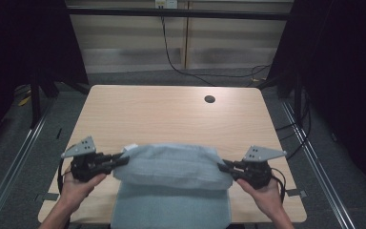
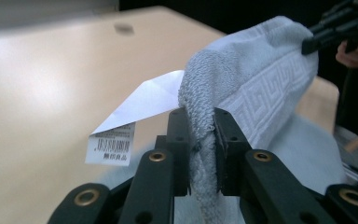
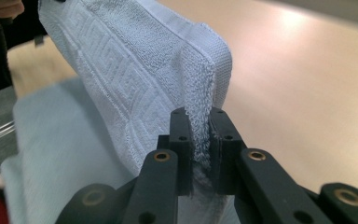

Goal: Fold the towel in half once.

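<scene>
Left gripper (image 1: 122, 157) and right gripper (image 1: 222, 166) each clamp a corner of the pale blue terry towel (image 1: 171, 167), jaws nearly closed on cloth. Holding opposite corners keeps the edge taut, likely for folding it on the light wooden table (image 1: 171, 114).

Left gripper (image 1: 122, 158) sits at lower left of the high view, jaws pointing right and clamped. Right gripper (image 1: 222, 166) sits at lower right, jaws pointing left and clamped. Each hand grasps its gripper from below.

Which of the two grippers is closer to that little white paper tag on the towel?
The left. The left gripper clamps the towel corner right beside the white tag, while the right gripper pinches the opposite corner, across the towel from it.
</scene>
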Tool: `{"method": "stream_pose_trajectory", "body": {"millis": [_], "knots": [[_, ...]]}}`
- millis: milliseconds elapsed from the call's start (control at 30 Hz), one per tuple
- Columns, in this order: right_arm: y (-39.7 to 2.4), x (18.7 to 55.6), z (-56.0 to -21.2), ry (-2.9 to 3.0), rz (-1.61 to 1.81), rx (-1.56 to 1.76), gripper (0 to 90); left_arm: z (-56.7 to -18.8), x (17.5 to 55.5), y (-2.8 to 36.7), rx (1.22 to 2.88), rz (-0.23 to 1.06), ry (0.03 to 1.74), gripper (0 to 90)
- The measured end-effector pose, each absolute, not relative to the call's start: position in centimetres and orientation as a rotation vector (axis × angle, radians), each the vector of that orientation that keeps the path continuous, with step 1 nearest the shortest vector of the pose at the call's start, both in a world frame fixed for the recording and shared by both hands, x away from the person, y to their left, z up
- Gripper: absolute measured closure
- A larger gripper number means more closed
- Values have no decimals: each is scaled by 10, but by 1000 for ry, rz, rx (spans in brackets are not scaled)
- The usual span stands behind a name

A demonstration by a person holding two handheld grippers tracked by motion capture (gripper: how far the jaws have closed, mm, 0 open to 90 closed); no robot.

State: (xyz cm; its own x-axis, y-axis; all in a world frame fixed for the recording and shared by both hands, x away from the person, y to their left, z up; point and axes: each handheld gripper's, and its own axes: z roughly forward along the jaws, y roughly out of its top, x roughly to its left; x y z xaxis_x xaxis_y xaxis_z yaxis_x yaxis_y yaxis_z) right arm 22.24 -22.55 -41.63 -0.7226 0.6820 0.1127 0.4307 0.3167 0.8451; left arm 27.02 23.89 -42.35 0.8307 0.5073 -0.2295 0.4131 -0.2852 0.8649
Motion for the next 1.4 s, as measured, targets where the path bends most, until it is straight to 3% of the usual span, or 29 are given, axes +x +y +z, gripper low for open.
{"method": "stream_pose_trajectory", "body": {"millis": [233, 400, 567, 1400], "knots": [[-214, 209, -479, 2485, 1209, 1128, 816, -480, 248, 238, 2060, -21, 760, 785], [-204, 208, -494, 2520, 1110, 1114, 824, -497, 247, 232, 2139, -2, 784, 784], [-207, 220, -495, 2497, 1104, 1144, 832, -502, 262, 228, 2109, -6, 798, 785], [-209, 403, -502, 2307, 1019, 1324, 834, -507, 426, 201, 2034, 184, 1018, 786]]}}
